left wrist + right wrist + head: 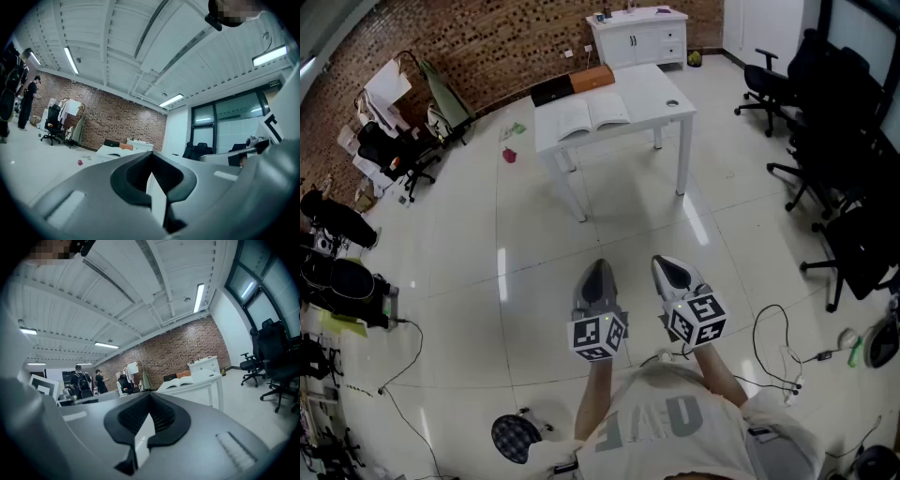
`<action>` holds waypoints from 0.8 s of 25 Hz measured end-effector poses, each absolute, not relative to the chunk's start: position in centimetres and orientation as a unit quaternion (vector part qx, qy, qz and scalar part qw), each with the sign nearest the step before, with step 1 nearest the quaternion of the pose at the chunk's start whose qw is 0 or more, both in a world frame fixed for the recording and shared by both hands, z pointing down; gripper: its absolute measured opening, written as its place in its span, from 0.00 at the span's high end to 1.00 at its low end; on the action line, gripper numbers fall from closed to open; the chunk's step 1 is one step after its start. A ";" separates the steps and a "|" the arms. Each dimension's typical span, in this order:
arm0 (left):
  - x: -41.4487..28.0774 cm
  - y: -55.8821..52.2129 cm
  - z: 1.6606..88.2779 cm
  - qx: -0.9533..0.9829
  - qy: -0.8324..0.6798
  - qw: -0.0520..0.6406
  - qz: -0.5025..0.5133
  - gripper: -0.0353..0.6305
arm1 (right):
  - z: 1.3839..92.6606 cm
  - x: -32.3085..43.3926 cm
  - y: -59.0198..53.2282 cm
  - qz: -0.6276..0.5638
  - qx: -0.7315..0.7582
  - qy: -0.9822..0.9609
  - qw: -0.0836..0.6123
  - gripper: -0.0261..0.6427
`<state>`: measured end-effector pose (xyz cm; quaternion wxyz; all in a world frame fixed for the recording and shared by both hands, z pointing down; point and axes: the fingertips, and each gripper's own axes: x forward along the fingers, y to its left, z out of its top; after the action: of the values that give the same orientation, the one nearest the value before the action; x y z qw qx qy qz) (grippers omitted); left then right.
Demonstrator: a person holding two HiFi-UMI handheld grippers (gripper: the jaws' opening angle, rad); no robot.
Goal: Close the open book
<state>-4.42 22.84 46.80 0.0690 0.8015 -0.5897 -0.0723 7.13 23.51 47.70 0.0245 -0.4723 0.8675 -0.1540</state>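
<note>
White table [652, 84], open book [592, 114] toward its left edge — probably light, floppy pages; lift one cover's outer edge. Left gripper [598, 269] and right gripper [671, 268] — jaws together, empty.

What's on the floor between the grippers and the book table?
Nothing: the head view shows bare floor from the left gripper and right gripper to the table.

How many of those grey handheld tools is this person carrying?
2. The left tool and the right tool are held side by side before the person, both shut and empty.
</note>
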 end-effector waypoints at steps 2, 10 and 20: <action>-4.1 22.6 47.0 0.801 -0.592 0.067 -0.069 0.93 | 47.8 7.5 23.4 -0.152 -0.471 0.869 0.024 0.96; -3.9 22.1 48.2 0.799 -0.593 0.077 -0.066 0.93 | 48.5 8.0 23.0 -0.155 -0.467 0.870 0.023 0.96; -3.7 22.1 49.9 0.793 -0.598 0.100 -0.060 0.93 | 51.4 8.4 23.2 -0.200 -0.429 0.880 0.035 0.95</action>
<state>-3.66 22.14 49.86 0.1003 0.7926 -0.5985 -0.0602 8.35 23.19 51.45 0.0345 -0.4293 0.8801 -0.1999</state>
